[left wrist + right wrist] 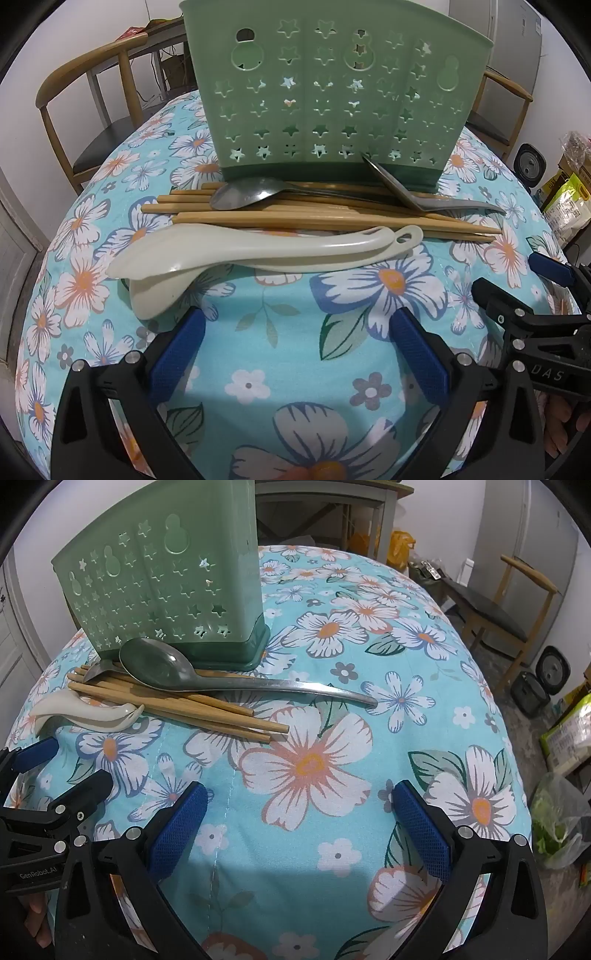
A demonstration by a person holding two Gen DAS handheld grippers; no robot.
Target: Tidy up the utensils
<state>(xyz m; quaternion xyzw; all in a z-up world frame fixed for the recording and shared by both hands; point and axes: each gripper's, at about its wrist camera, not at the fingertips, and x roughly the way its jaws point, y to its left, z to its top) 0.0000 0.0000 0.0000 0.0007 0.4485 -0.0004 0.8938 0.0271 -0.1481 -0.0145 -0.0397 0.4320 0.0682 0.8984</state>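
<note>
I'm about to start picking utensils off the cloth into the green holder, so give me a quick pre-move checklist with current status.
1. Left gripper open and empty: ok.
2. Right gripper open and empty: ok.
3. Green holder upright on the tablecloth: ok.
4. Holder compartments free inside: cannot tell.
5. White spoons nearest, nothing lying on them: ok.
6. Chopsticks free to lift: not ok, metal spoons lie across them.

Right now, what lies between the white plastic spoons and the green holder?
In the left wrist view, the wooden chopsticks and two metal spoons lie between the white plastic spoons and the green holder.
</note>
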